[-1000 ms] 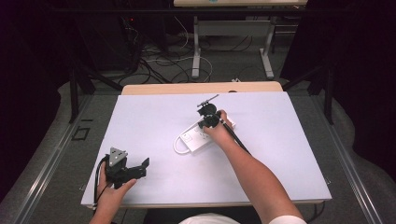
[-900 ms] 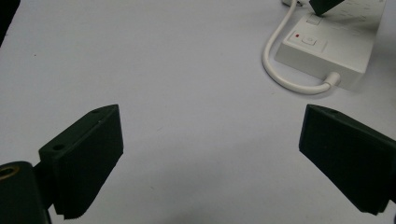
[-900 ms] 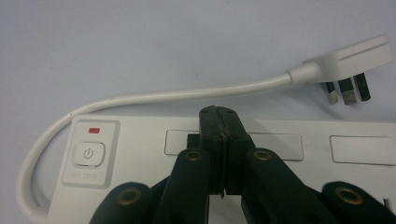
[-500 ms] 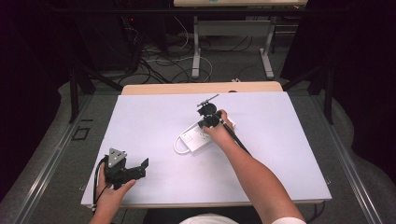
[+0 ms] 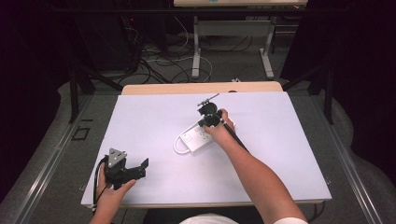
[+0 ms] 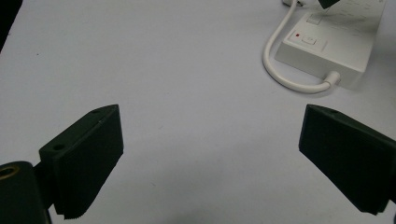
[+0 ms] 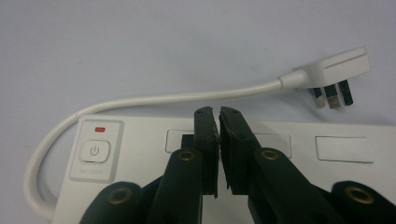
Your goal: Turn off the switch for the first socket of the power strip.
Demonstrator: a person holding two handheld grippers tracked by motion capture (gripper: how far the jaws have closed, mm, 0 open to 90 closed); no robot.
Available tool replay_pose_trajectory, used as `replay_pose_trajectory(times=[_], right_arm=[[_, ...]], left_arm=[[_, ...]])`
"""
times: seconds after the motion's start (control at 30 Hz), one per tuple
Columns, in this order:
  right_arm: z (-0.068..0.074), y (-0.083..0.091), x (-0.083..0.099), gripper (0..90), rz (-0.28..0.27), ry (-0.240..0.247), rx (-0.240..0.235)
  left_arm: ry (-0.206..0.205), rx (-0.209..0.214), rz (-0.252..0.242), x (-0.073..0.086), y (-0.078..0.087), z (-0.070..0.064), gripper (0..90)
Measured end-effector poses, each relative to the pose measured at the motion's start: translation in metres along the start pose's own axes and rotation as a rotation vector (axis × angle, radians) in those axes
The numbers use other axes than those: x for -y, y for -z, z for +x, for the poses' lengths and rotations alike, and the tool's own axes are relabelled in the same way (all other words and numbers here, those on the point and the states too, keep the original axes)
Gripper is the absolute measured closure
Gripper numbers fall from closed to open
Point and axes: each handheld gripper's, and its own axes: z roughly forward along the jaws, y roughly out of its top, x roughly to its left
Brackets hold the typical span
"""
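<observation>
Two risks: my pressed-together right gripper [image 7: 219, 112] could have skidded off the smooth white plastic power strip [image 5: 201, 136] or nudged it toward 12 o'clock, since nothing pinned it down.
Cause: my left gripper [image 5: 140, 168] sat well apart at 7 o'clock, bracing nothing.
Right tongs: jaws almost closed, holding nothing, tips over a socket slot right of the strip's power button [image 7: 95, 151].
Left tongs: spread wide, empty, above the pale table [image 6: 187, 70].
Strip: centre of table, its white three-pin plug [image 7: 332, 74] lying loose at 1 o'clock.
</observation>
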Motion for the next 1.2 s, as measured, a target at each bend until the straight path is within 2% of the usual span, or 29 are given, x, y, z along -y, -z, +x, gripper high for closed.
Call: replay_pose_trajectory(times=[0.1,0.13,0.2,0.23,0.27,0.3,0.37,0.43,0.47,0.5,0.57,0.6,0.7,0.73,0.77,0.8,0.83,0.97,1.0,1.03,1.13,1.17,1.2], right_arm=[[-0.001,0.002,-0.001,85.4,0.014,0.004,0.001],[-0.002,0.001,0.000,85.1,-0.008,0.007,-0.004],[-0.002,0.003,-0.001,84.9,0.005,0.005,0.000],[-0.002,0.003,0.000,84.8,-0.012,0.009,-0.006],[-0.002,0.006,-0.002,84.6,0.035,0.012,0.007],[-0.001,0.005,-0.001,84.4,-0.011,-0.009,-0.003],[-0.002,0.005,-0.001,83.9,-0.032,0.002,-0.004],[-0.001,0.009,-0.002,83.2,-0.005,0.015,-0.002],[0.000,0.009,-0.002,83.0,-0.021,0.002,-0.012],[-0.001,0.010,-0.002,82.8,-0.024,0.022,-0.008],[0.000,0.012,-0.002,82.6,-0.031,0.017,-0.013],[0.000,0.015,-0.002,82.5,-0.009,0.024,-0.009],[0.002,0.017,-0.003,81.5,-0.023,0.023,-0.016],[0.002,0.017,-0.002,81.0,-0.051,0.026,-0.020],[0.002,0.020,-0.003,80.4,-0.015,0.027,-0.015],[0.002,0.020,-0.002,79.7,-0.048,0.043,-0.024],[0.004,0.022,-0.002,79.2,-0.036,0.031,-0.021],[0.005,0.029,-0.003,77.5,-0.030,0.048,-0.028],[0.006,0.028,-0.002,77.2,-0.055,0.044,-0.032],[0.006,0.031,-0.002,76.7,-0.042,0.057,-0.031],[0.008,0.034,-0.002,75.6,-0.053,0.055,-0.038],[0.008,0.037,-0.002,74.8,-0.032,0.063,-0.040],[0.008,0.036,-0.001,74.4,-0.064,0.060,-0.041]], left_arm=[[0.000,0.000,0.000,0.000,0.000,0.000,6.3],[0.000,0.000,0.000,0.000,0.000,0.000,6.3],[0.000,0.001,0.000,0.000,0.000,0.000,6.3],[0.001,0.001,0.000,0.000,0.000,0.000,6.3],[0.001,0.001,-0.001,0.000,0.000,0.000,6.3],[0.001,0.001,-0.001,0.000,0.000,0.000,6.3],[0.001,0.001,-0.001,0.000,0.000,0.000,6.3],[0.001,0.001,-0.001,0.000,0.000,0.000,6.3],[0.001,0.000,-0.001,0.000,0.000,0.000,6.3],[0.001,0.000,-0.001,0.000,0.000,0.000,6.3],[0.002,0.000,-0.001,0.000,0.000,0.000,6.3],[0.001,0.000,-0.001,0.000,0.000,0.000,6.3],[0.001,-0.001,0.000,0.000,0.000,0.000,6.3],[0.001,0.000,-0.001,0.000,0.000,0.000,6.3],[0.002,-0.001,-0.001,0.000,0.000,0.000,6.3],[0.002,-0.001,-0.001,0.000,0.000,0.000,6.3],[0.002,-0.001,-0.001,0.000,0.000,0.000,6.3],[0.001,-0.002,-0.003,0.000,0.000,0.000,6.3],[0.000,-0.002,-0.001,0.000,0.000,0.000,6.3],[0.001,-0.002,-0.003,0.000,0.000,0.000,6.4],[0.004,-0.001,-0.006,0.000,0.000,0.000,6.4],[0.004,-0.001,-0.006,0.000,0.000,0.000,6.3],[0.004,-0.001,-0.007,0.000,0.000,0.000,6.3]])
